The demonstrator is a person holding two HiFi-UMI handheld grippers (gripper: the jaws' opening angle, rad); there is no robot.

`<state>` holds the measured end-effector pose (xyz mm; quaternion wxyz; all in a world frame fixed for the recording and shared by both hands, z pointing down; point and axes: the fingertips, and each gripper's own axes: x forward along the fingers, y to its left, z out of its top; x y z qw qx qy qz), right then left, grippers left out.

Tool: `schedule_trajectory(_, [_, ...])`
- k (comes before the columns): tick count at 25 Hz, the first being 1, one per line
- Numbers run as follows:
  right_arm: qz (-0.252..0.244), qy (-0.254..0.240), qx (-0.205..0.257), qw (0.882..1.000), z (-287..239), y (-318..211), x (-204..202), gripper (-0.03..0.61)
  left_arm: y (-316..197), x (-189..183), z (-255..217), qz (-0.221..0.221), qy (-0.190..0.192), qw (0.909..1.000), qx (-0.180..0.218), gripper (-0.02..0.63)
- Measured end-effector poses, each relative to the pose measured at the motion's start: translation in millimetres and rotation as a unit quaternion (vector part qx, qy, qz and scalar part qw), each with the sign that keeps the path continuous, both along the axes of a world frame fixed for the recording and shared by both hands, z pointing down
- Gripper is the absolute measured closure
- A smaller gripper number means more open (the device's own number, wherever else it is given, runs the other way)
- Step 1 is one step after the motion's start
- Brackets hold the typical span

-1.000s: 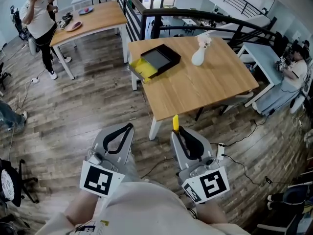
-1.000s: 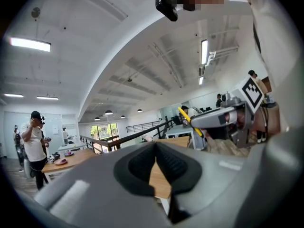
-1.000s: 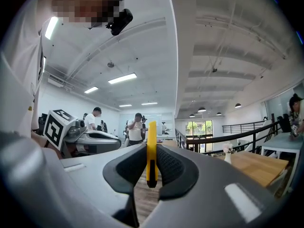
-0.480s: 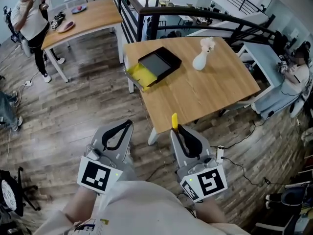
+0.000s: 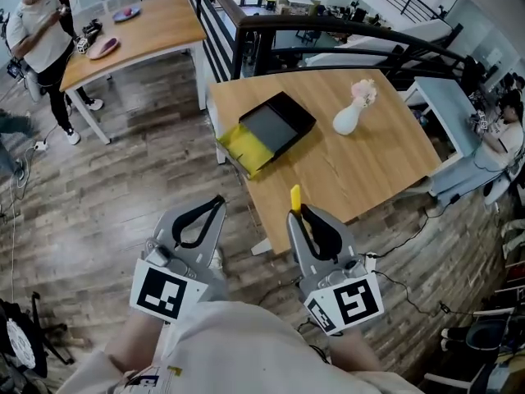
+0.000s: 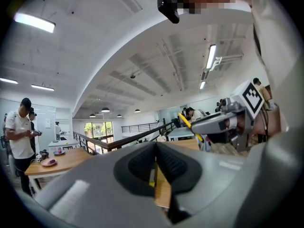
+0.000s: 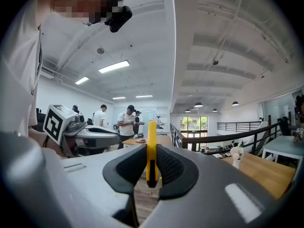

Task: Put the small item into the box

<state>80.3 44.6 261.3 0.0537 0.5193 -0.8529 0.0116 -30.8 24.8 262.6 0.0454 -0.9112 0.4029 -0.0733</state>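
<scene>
In the head view a black open box (image 5: 277,124) with a yellow flap (image 5: 243,148) lies on the near left part of a wooden table (image 5: 361,167). My right gripper (image 5: 296,214) is shut on a small flat yellow item (image 5: 295,197) that sticks up past the fingertips, just short of the table's near edge. The right gripper view shows the yellow item (image 7: 151,148) upright between the pads. My left gripper (image 5: 218,203) hangs beside it over the floor, jaws together with nothing held; in the left gripper view the left gripper (image 6: 156,167) is likewise shut.
A white vase (image 5: 349,118) with pale flowers stands on the table right of the box. A black railing (image 5: 344,29) runs behind the table. A second table (image 5: 156,27) and a standing person (image 5: 41,35) are at the far left. Cables (image 5: 410,277) lie on the floor.
The table and box have slid lower and slightly right in the head view as the view shifted. Both grippers keep their places and grips.
</scene>
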Motion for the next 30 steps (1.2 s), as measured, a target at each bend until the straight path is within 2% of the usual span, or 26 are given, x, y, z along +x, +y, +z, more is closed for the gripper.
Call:
schedule_trajectory(11, [0.038,0.022,-0.006,0.999,-14.9,-131.6,-41.8,0.515,-137.1,-49.9,-7.2,0.02,0.01,0.9997,-0.008,0.611])
schedule_trajectory(15, [0.042,0.019,-0.01,0.999,-13.1,-162.6,-50.8,0.515,-176.8,-62.5,-5.3,0.02,0.0,0.9998,0.001,0.612])
schedule_trajectory(24, [0.035,0.029,-0.018,0.999,-9.2,-185.5,-53.0,0.516,-198.4,-60.9,0.9,0.017,0.01,0.9998,-0.007,0.611])
schedule_trajectory(30, [0.012,0.024,-0.026,0.999,-2.7,-197.1,-40.7,0.517,-205.7,-53.8,0.7,-0.005,-0.008,0.9999,-0.007,0.612])
